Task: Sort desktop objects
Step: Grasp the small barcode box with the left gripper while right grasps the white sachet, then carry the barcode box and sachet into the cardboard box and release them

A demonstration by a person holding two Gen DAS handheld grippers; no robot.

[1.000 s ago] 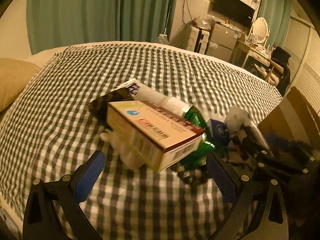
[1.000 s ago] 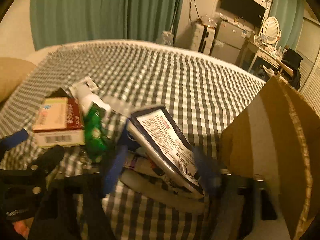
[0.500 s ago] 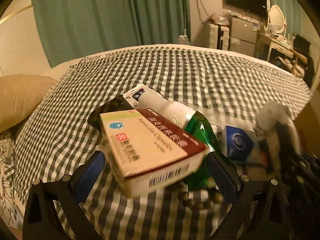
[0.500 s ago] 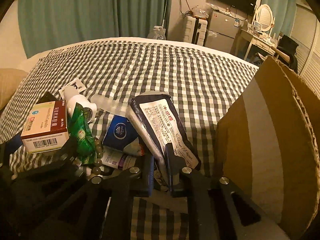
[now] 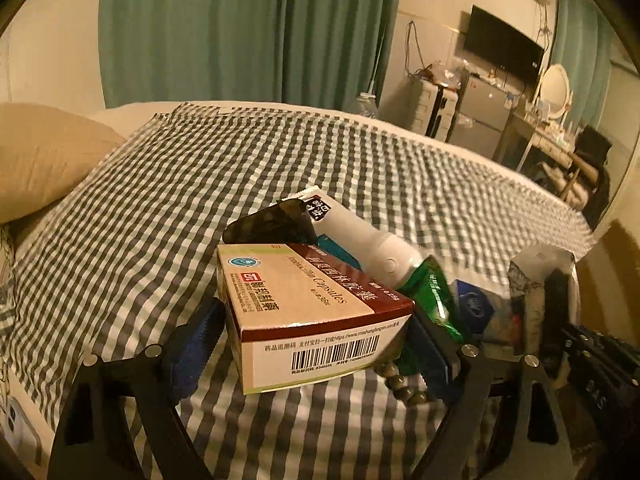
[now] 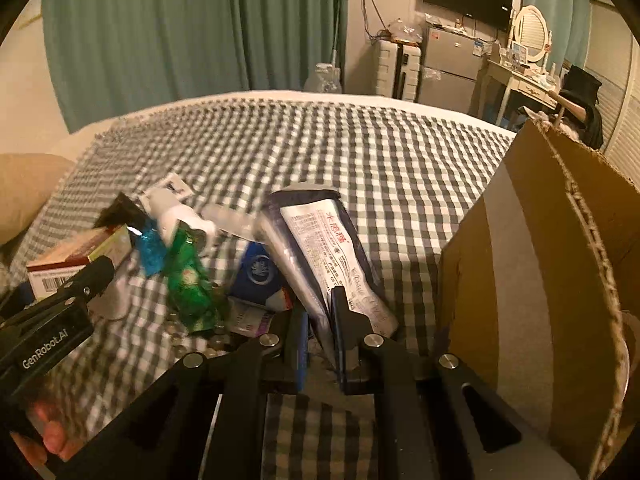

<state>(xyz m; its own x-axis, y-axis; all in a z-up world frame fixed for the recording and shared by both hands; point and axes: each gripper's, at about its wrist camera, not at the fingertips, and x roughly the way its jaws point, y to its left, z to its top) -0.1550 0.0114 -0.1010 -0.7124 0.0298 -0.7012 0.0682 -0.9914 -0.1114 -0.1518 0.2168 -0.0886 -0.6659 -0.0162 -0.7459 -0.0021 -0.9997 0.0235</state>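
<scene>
The right tool [image 6: 320,336] is clamped on the lower edge of a flat white-and-dark-blue plastic packet [image 6: 320,248], its jaws nearly together because the packet is thin; held by that edge, the packet stands tilted up over the pile, probably so it can be swung to the open brown cardboard box [image 6: 560,280] just beside it on the right. The left tool [image 5: 312,344] straddles a cream-and-maroon cardboard medicine box [image 5: 312,312] with a barcode on its near end; its jaws are closing, the blue pads on either side of the box at its short ends, and whether they press on it yet cannot be told. The wide spread suits the box's breadth. The rest of the clutter lies heaped on the green-and-white checked bedspread [image 5: 200,184]: a white plastic bottle [image 5: 368,248], a crumpled green foil wrapper [image 6: 188,276], a small blue packet [image 6: 256,276] and a string of beads [image 5: 400,384]. Sorting seems at an early stage, most of the pile being unsorted.
</scene>
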